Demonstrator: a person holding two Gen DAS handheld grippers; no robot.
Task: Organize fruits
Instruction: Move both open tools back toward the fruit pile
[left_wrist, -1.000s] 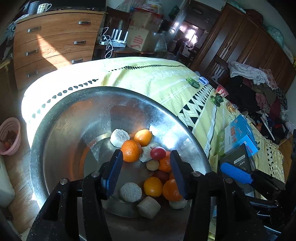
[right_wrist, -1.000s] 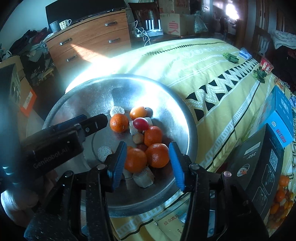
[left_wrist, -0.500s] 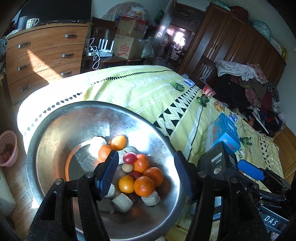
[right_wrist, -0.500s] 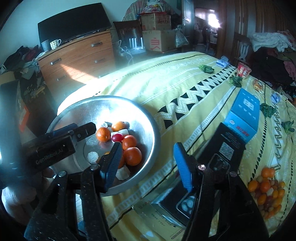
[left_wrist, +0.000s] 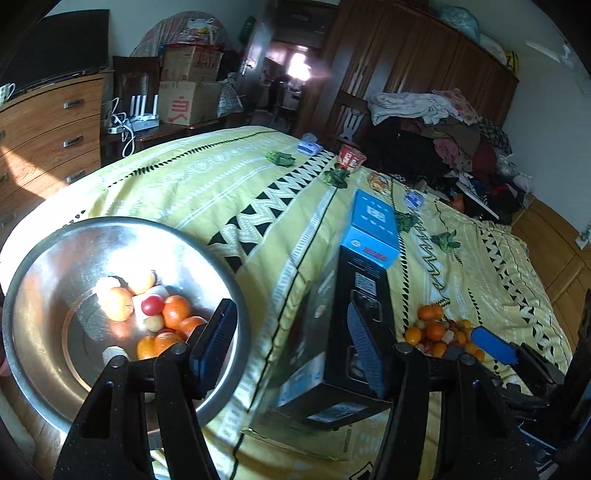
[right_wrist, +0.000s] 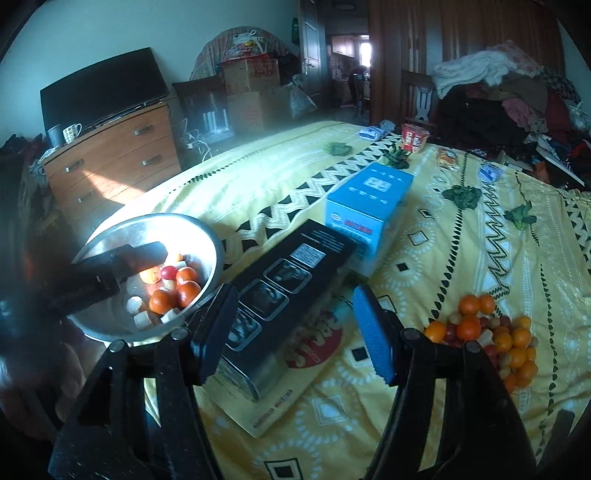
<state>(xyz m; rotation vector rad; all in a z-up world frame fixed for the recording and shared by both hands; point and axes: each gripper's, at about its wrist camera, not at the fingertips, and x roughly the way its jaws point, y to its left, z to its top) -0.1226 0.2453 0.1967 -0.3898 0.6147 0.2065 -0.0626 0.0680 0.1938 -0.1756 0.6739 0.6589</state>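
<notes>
Left gripper (left_wrist: 291, 350): tilted down over the bed, above the gap between bowl and black box; jaws apart and empty.

Right gripper (right_wrist: 293, 328): tilted down over the black box (right_wrist: 284, 291); jaws opening, nothing gripped between them. In the left view its blue pad shows at the right edge beside the fruit pile.

Bowl (left_wrist: 44, 258): steel, at the near left edge of the bed; holds oranges, one red fruit (left_wrist: 152, 304) and pale chunks.

Fruit pile (right_wrist: 487, 328): loose oranges and small red and pale pieces on the yellow cover (right_wrist: 461, 258), right of the boxes, well apart from the bowl.

Blue box (right_wrist: 369, 206): lies just beyond the black box, touching it.

Hand (right_wrist: 22, 369): blurred, at lower left of the right view.
</notes>
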